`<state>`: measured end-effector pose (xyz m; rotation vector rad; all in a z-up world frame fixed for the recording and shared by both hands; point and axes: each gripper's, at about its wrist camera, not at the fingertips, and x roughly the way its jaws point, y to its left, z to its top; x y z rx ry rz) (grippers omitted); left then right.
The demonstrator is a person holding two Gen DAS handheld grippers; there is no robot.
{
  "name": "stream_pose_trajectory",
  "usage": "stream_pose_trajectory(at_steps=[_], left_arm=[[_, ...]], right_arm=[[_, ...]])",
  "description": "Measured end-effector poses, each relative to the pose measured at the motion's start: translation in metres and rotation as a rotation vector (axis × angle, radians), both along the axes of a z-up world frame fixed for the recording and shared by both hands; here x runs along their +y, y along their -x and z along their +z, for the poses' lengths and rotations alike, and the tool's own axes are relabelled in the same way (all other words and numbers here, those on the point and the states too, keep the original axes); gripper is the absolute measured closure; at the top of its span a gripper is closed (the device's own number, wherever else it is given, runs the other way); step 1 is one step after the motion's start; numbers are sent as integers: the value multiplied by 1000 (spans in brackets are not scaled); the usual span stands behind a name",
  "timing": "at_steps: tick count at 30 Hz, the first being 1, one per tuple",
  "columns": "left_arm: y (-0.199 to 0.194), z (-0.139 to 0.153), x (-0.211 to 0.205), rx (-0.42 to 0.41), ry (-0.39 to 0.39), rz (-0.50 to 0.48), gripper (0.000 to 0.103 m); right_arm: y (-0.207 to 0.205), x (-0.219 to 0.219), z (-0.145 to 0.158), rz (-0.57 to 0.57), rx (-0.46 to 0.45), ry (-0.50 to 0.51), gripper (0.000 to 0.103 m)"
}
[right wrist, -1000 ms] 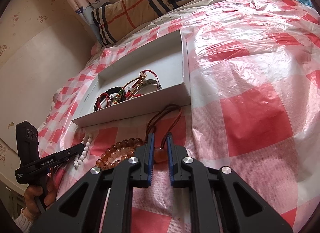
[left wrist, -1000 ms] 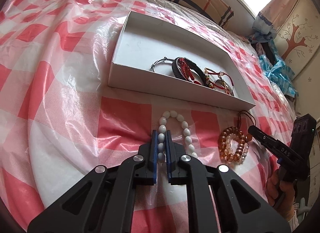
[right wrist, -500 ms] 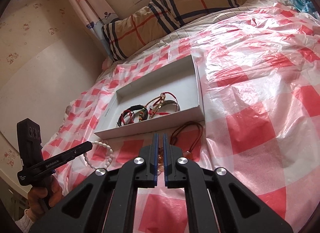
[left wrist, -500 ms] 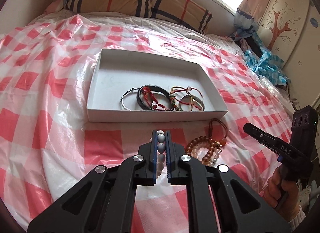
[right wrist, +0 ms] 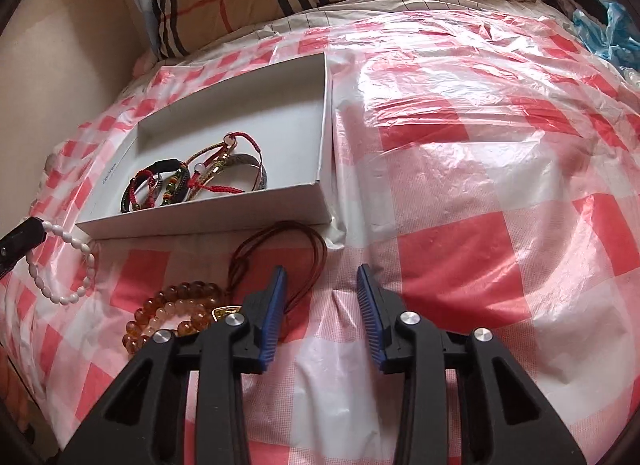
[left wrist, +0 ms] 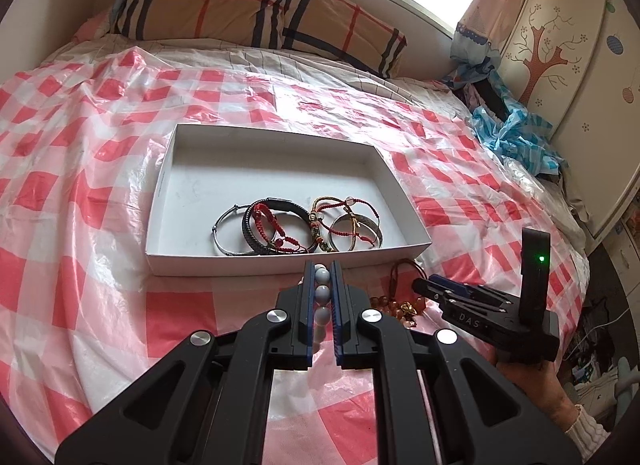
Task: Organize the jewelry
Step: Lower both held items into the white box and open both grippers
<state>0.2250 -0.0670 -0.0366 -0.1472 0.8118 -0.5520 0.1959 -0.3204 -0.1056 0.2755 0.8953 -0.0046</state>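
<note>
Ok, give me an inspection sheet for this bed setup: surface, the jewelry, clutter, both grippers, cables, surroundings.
Surface: bed under a red-and-white checked plastic sheet, wrinkled.
Job's things: white box holds several bangles and cord bracelets; amber bead bracelet with a brown cord lies on the sheet in front of the box.
Clutter: blue crumpled plastic at the bed's edge.
Grippers: left gripper shut on the white bead bracelet, lifted off the sheet; right gripper opening, nothing between its jaws.
Cables: nothing seen.
Surroundings: plaid pillow, window, curtain, tree-decorated wardrobe.
</note>
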Motion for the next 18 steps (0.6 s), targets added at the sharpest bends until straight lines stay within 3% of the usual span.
stream_pose_trajectory(at_steps=[1, 4, 9, 18], left_arm=[[-2, 1, -1, -2, 4, 1, 96], [-7, 4, -3, -10, 18, -1, 96], [-15, 12, -5, -28, 44, -5, 96], [-35, 19, -16, -40, 92, -13, 96]], right_arm=[[1, 0, 0, 17, -4, -18, 100], [6, 1, 5, 36, -29, -55, 100], [23, -11, 32, 29, -142, -220, 100], [9, -9, 78, 60, -249, -313, 100]])
